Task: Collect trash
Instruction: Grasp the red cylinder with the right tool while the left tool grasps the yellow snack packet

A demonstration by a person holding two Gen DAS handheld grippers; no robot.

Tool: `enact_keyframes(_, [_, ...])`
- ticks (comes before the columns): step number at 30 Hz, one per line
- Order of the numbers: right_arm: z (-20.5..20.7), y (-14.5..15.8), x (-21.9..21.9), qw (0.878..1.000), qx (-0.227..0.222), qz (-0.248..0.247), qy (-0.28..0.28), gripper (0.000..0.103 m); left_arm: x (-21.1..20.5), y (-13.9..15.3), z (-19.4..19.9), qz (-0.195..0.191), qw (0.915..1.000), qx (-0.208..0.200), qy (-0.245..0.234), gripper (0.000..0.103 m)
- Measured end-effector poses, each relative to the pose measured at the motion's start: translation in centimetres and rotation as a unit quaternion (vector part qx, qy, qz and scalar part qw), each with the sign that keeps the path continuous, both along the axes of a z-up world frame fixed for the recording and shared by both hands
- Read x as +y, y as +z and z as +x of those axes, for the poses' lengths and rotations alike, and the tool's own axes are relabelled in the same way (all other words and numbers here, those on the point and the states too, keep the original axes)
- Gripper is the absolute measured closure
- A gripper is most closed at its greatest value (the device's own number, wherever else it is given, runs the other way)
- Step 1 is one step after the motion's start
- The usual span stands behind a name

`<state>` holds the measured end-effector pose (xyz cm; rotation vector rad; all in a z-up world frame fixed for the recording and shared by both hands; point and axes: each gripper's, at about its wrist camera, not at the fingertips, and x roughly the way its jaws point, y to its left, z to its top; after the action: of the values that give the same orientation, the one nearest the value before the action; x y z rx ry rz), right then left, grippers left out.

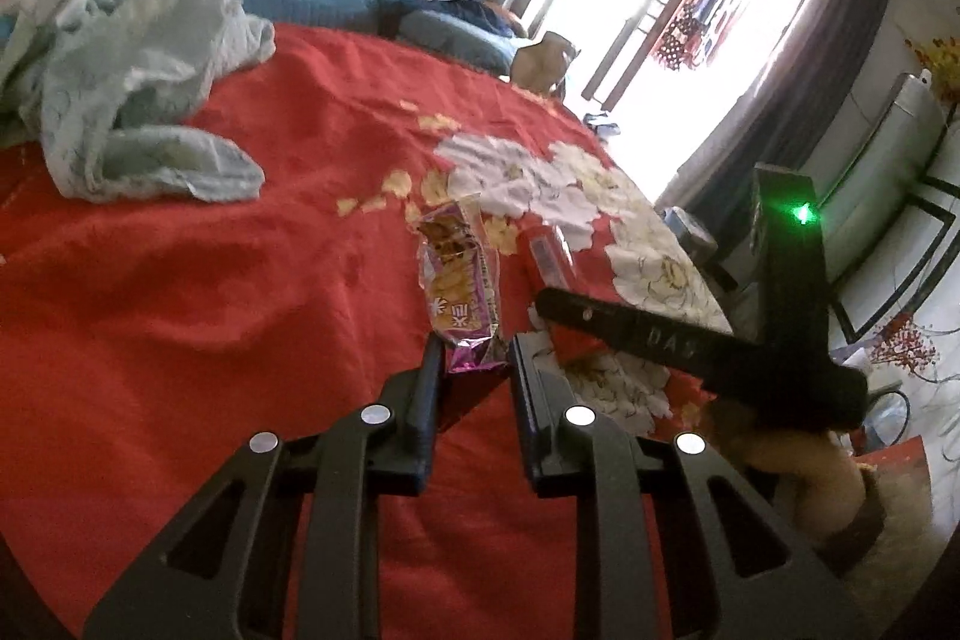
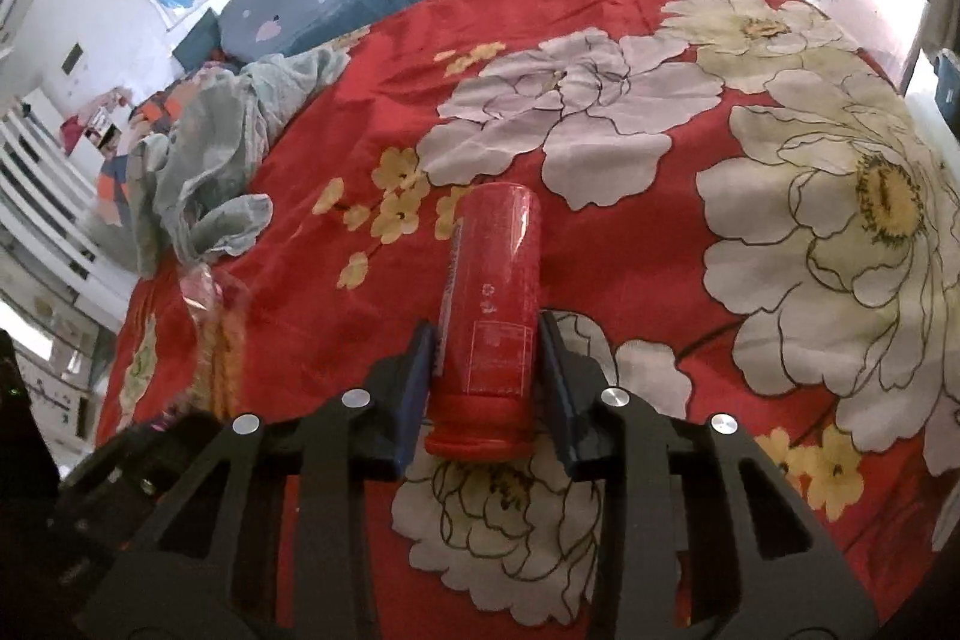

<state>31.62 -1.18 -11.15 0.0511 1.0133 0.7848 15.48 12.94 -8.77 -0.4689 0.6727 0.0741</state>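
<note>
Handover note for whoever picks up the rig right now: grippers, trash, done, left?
Left gripper: shut on the end of the snack wrapper, which lies on the red bedspread.
Right gripper: closed around the red can, lying on its side.
Done: both items gripped.
Left: lift and carry both to a bin; none is in view. The green cloth lies further back, untouched.

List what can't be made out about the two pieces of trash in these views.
- Snack wrapper, left wrist view: its near end sits between the left gripper fingers; contact unclear.
- Red can, right wrist view: label print blurred, unreadable.
- Red can, left wrist view: mostly hidden behind the right gripper.
</note>
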Motion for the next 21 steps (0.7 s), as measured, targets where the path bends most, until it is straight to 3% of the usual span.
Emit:
enact_keyframes(9, [-2.5,2.9,-5.1,0.998,-0.054,0.015,-0.031,0.076,-2.6,2.0,-0.1,0.012,0.9991,-0.023,-0.034,0.082])
enact_keyframes(21, [-5.3,5.7,-14.4,0.992,-0.083,0.03,-0.087,0.076,-9.3,3.8,0.1,0.032,0.9922,-0.043,-0.112,0.082])
